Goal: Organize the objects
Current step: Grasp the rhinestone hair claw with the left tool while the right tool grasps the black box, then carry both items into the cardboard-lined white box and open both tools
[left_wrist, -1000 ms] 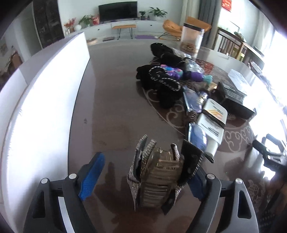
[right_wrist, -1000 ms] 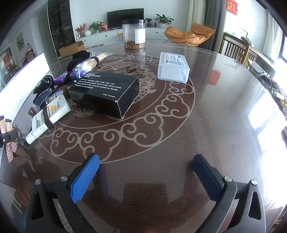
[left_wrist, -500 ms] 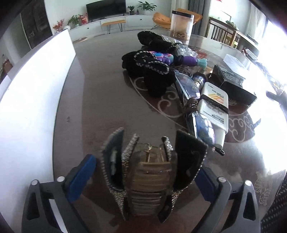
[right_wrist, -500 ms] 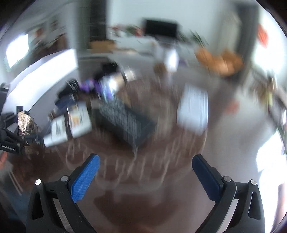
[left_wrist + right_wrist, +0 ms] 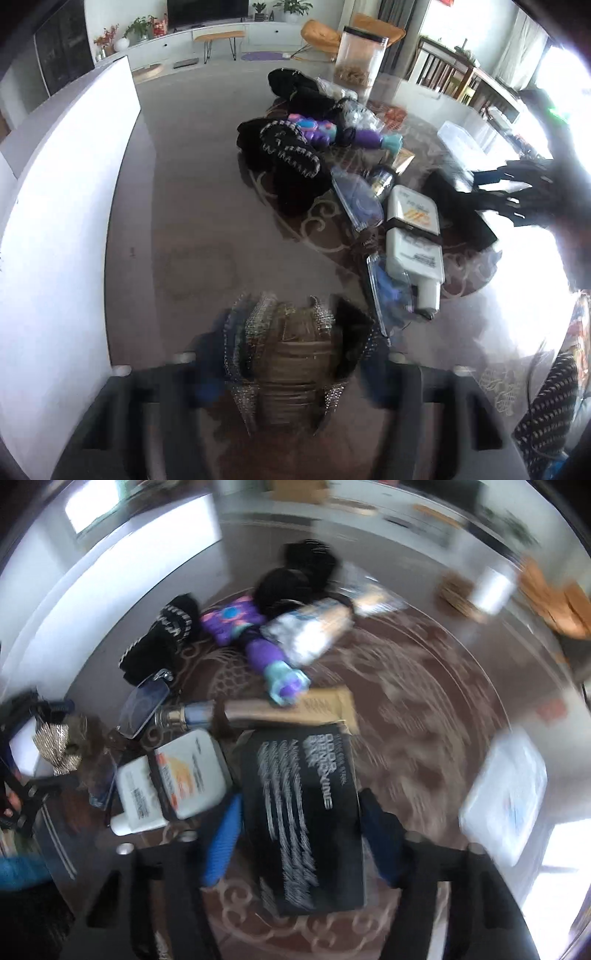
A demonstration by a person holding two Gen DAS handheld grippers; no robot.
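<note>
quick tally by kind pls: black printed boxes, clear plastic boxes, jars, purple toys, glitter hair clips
black printed box: 1
clear plastic box: 1
jar: 1
purple toy: 1
glitter hair clip: 1
total: 5

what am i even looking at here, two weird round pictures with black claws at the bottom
No robot: a person carries a two-finger tool in each hand, with a fisheye camera on each looking along the fingers. In the left view, the left tool has just been closing around a glittery hair clip on the dark patterned table. In the blurred right view, the right tool has just been closing around a black box. I can't tell whether either grips yet. A white tube and purple toy lie nearby.
</note>
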